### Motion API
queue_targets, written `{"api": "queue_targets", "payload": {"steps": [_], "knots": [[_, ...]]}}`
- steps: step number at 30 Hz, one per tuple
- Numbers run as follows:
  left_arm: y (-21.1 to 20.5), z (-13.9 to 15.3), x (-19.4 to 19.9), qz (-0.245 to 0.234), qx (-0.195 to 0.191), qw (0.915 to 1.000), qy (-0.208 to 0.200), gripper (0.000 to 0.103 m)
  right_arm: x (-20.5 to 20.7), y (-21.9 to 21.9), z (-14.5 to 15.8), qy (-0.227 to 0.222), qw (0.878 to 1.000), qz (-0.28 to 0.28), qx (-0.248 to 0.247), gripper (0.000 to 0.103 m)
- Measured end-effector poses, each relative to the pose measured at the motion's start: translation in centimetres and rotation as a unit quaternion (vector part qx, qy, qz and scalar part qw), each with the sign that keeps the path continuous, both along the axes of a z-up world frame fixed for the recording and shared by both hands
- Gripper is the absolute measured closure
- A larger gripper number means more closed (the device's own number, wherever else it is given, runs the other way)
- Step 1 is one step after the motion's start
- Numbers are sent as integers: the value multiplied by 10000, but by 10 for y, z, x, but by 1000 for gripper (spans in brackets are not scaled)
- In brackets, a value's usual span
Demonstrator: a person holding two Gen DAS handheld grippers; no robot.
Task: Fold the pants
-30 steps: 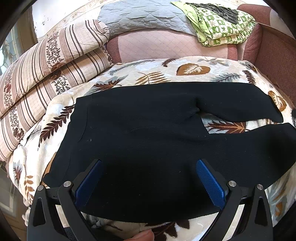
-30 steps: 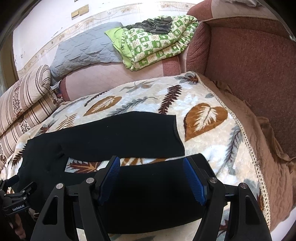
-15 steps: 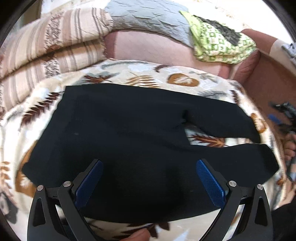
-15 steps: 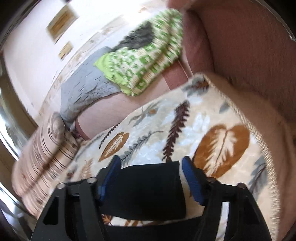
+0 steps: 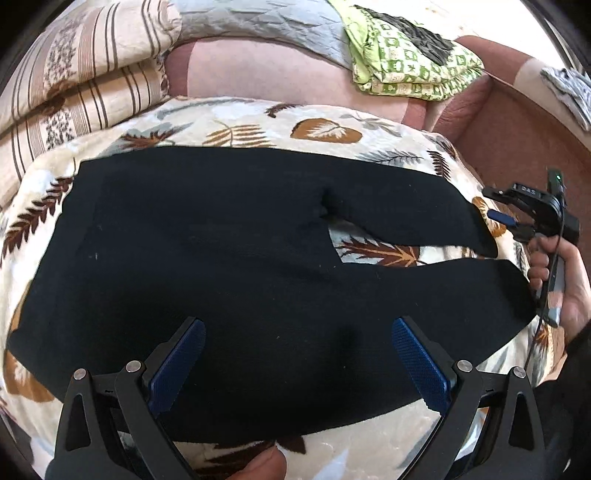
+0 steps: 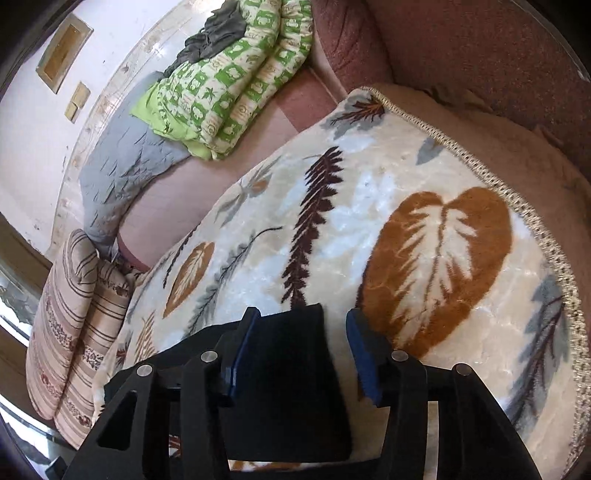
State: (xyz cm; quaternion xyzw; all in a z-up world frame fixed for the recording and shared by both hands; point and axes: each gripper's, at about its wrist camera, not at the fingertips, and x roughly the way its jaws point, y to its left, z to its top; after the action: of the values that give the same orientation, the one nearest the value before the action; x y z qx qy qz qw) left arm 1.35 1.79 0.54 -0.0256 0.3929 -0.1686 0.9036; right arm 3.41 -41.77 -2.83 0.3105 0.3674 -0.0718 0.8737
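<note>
Black pants (image 5: 258, 240) lie spread flat on a leaf-patterned blanket (image 5: 325, 129), waist to the left and both legs running right. My left gripper (image 5: 298, 325) hovers open above the near side of the seat, with nothing between its blue pads. A hand holds my right gripper (image 5: 496, 205) at the cuff of the far leg. In the right wrist view that cuff (image 6: 291, 369) sits between the jaws of the right gripper (image 6: 301, 315), which are closing. A gap still shows between the fabric and the right pad.
A folded green patterned quilt (image 5: 406, 62) and a grey quilt (image 5: 258, 22) lie at the back. Striped bedding (image 5: 74, 74) is stacked on the left. A reddish-brown upholstered wall (image 6: 480, 55) borders the blanket's trimmed edge (image 6: 480, 155) on the right.
My right gripper moved from the near leg to the far leg's cuff, rolled, and narrowed its jaws. It and its hand came into the left wrist view, which has tilted.
</note>
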Motion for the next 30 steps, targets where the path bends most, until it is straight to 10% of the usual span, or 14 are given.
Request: {"api": "queue_targets", "payload": {"steps": [16, 19, 30], "knots": [[-3, -16, 5, -250, -342, 9970, 647, 8, 21, 1, -18, 208, 9991, 249, 265, 75], [-2, -18, 9, -176, -315, 9966, 747, 8, 21, 8, -13, 179, 9992, 356, 50, 101], [26, 6, 30, 64, -743, 9934, 871, 9, -18, 32, 35, -519, 9943, 655, -662, 102]]}}
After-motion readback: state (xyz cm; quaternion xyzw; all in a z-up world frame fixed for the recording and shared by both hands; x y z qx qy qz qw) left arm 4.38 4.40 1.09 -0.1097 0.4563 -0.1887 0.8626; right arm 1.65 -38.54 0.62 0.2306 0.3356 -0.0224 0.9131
